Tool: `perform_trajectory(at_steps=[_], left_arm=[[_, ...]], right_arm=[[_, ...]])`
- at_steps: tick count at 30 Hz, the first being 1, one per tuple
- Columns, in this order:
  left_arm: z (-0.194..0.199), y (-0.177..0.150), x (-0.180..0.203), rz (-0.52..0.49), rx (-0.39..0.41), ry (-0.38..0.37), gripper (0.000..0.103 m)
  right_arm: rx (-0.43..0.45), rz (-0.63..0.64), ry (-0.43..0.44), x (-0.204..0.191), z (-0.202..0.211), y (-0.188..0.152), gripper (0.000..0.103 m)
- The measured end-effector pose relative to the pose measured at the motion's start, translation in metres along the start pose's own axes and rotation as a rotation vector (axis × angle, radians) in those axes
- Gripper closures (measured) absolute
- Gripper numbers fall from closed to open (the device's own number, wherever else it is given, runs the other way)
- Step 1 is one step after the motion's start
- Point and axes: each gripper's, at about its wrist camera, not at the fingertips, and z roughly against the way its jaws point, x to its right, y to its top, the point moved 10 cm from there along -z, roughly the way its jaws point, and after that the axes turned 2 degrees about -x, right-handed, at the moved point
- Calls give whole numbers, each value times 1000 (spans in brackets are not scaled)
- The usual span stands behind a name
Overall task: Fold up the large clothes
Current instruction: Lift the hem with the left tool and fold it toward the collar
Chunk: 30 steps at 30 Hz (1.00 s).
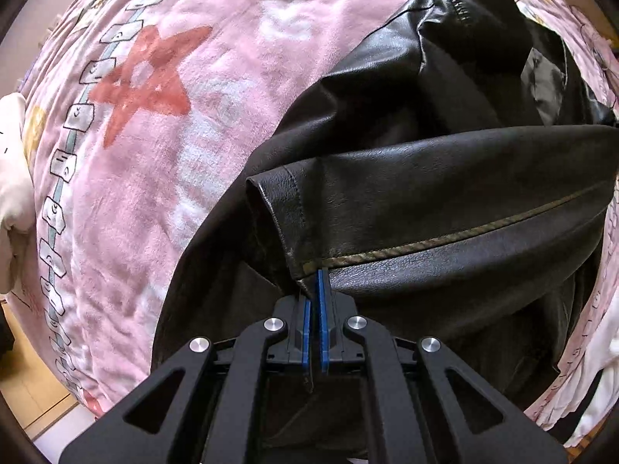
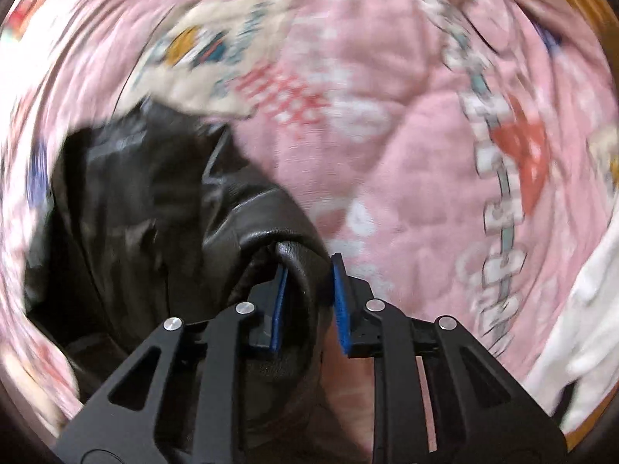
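A black leather jacket (image 1: 425,193) lies on a pink patterned blanket (image 1: 174,135). One sleeve is folded across the body, its cuff (image 1: 278,208) pointing left. My left gripper (image 1: 314,286) is shut on the lower edge of that cuff, by the stitched seam. In the blurred right wrist view the jacket (image 2: 135,201) lies at the left. My right gripper (image 2: 309,266) is open, and a rolled leather edge (image 2: 294,259) sits between its blue pads, which stand apart from each other.
The pink blanket (image 2: 387,154) covers the whole bed. White cloth lies at the left edge (image 1: 11,193) and at the lower right (image 2: 580,328). Wooden floor (image 1: 23,379) shows beyond the bed's lower left edge.
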Motion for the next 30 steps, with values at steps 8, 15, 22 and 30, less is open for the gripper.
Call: perform_trajectory(at_steps=[8,15,22,30], left_arm=[[-31,5,-22,46,-55,-59,95],[-13,40,-21,-112,1,23,70],[3,41,-30,-399,43,101,41],[40,12,-91,-493,61,37,20]], right_arm=[[17,-6,61,3,-31,2,77],[95,51,179,12,12,-20,50],[130,-3,225,50,58,-113,34],[9,-90,204,92,54,-301,34]])
